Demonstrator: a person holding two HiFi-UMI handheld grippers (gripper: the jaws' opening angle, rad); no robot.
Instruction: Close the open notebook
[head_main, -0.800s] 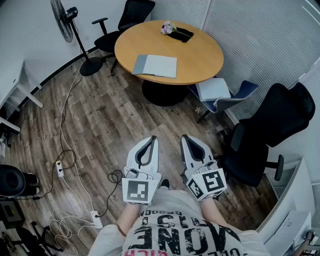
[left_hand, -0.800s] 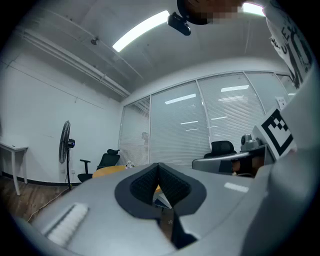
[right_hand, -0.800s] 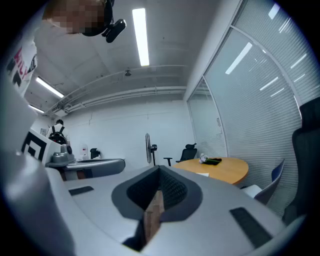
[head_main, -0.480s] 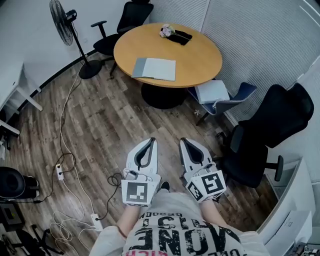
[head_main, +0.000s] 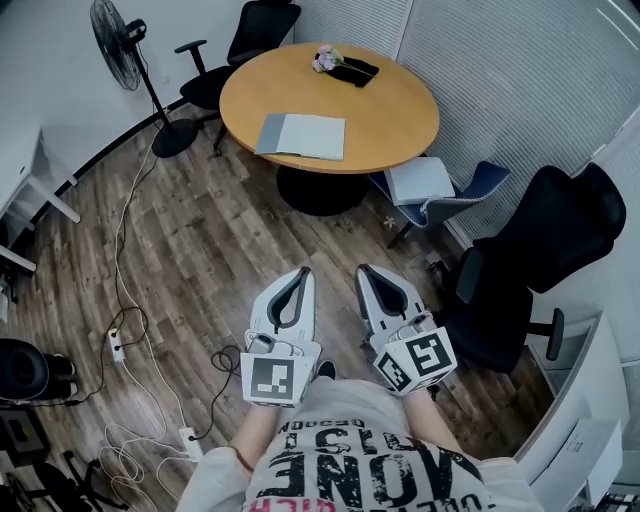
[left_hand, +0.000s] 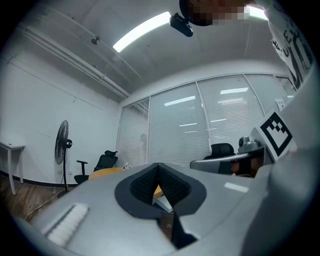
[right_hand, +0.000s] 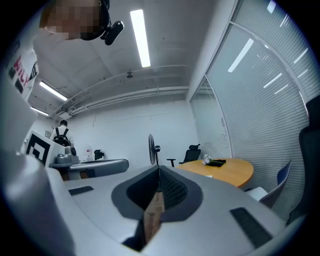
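On the round table (head_main: 395, 105), open notebook (head_main: 300, 136) (well away), left gripper (head_main: 302, 272) and right gripper (head_main: 363, 270) both closed, empty.

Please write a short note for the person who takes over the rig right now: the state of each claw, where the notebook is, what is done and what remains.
Left claw: shut, empty, held low in front of the person's body.
Right claw: shut, empty, close beside the left one.
Notebook: lies open and flat on the round wooden table, near the table edge that faces the person, far from both claws.
Done: nothing yet; the notebook is untouched.
Left: walk to the table, then probably fold one side of the notebook over to close it.
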